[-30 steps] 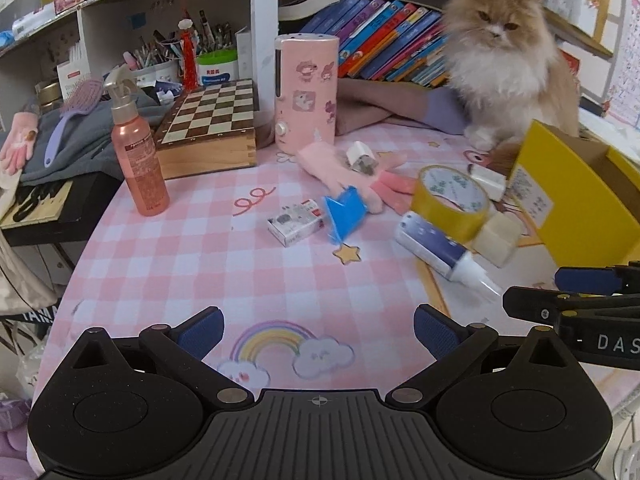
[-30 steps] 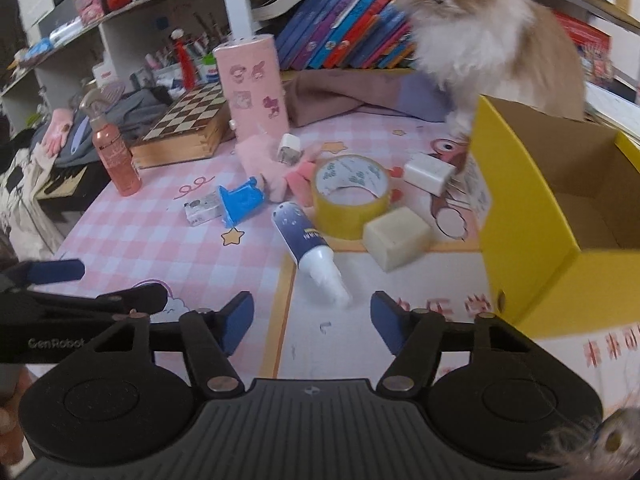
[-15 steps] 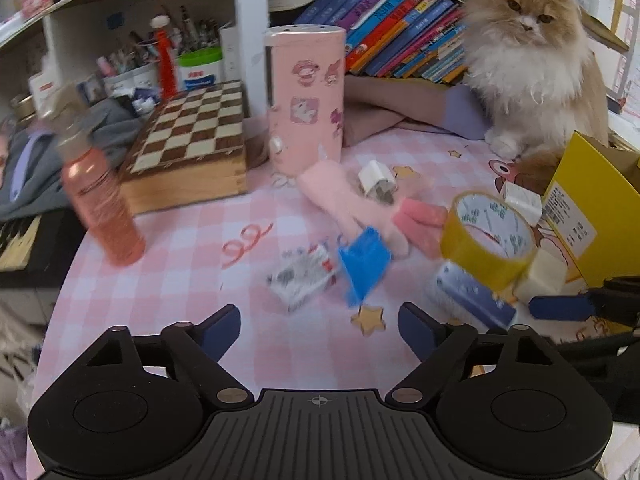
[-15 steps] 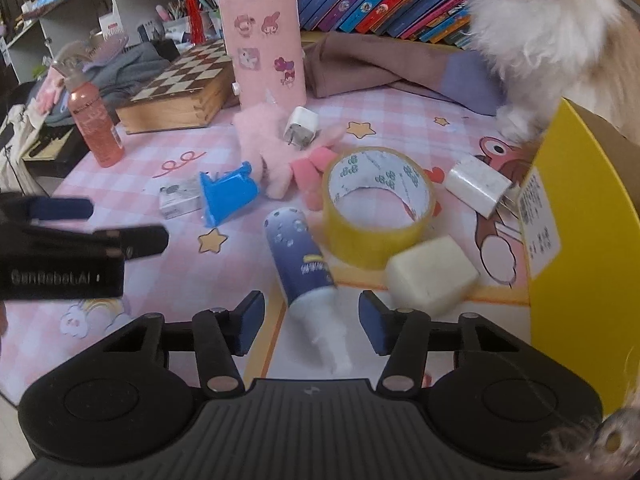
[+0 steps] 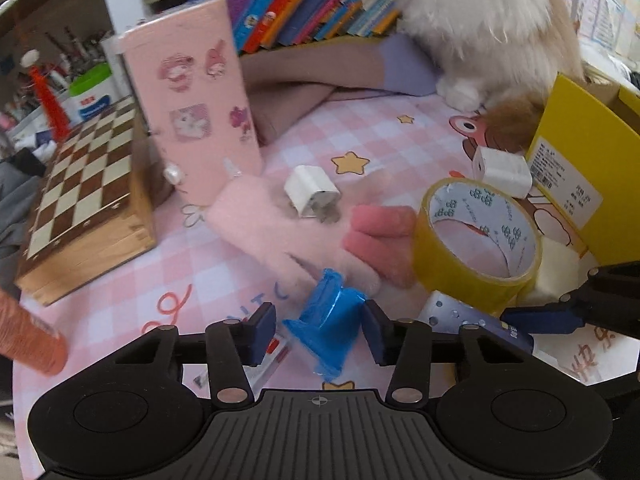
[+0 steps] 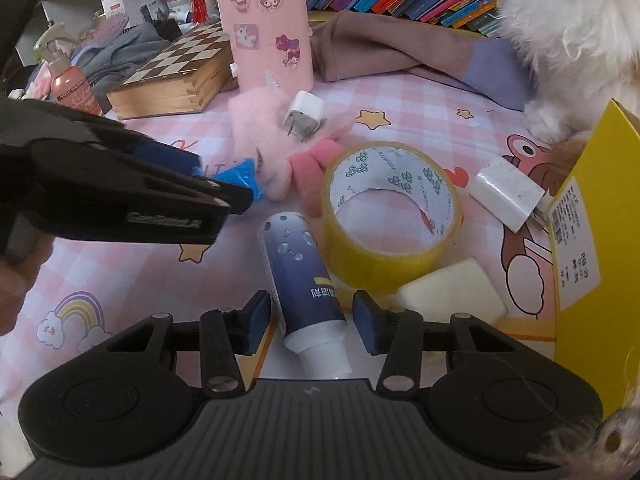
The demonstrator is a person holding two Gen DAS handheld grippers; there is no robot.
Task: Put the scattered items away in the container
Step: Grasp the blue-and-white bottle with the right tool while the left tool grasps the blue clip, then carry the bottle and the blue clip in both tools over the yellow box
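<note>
Two grippers are down over your pink checked tablecloth [image 5: 120, 280], each with one scattered item between its pads; your left gripper [image 5: 320, 332] has just been closing around the blue plastic piece [image 5: 330, 326], its right pad at the piece's side, its left pad with a sliver of gap, so I cannot tell whether the grip is made; your right gripper [image 6: 311, 320] has just been closing too, and the dark blue tube [image 6: 304, 280] lies lengthwise between its pads, white cap toward you, with gaps showing on both sides, so it is not clamped; the yellow tape roll [image 6: 390, 216] touches the tube's right side, with a cream block [image 6: 452, 292] just beside it; the pink glove [image 5: 280, 236] lies behind the blue piece, a small white plug [image 5: 312, 192] resting on it; a second white charger [image 6: 506, 194] sits against the yellow box [image 6: 592, 264], which stands open at the right edge of the cloth; a fluffy cat [image 5: 480, 28] sits at the far edge.
</note>
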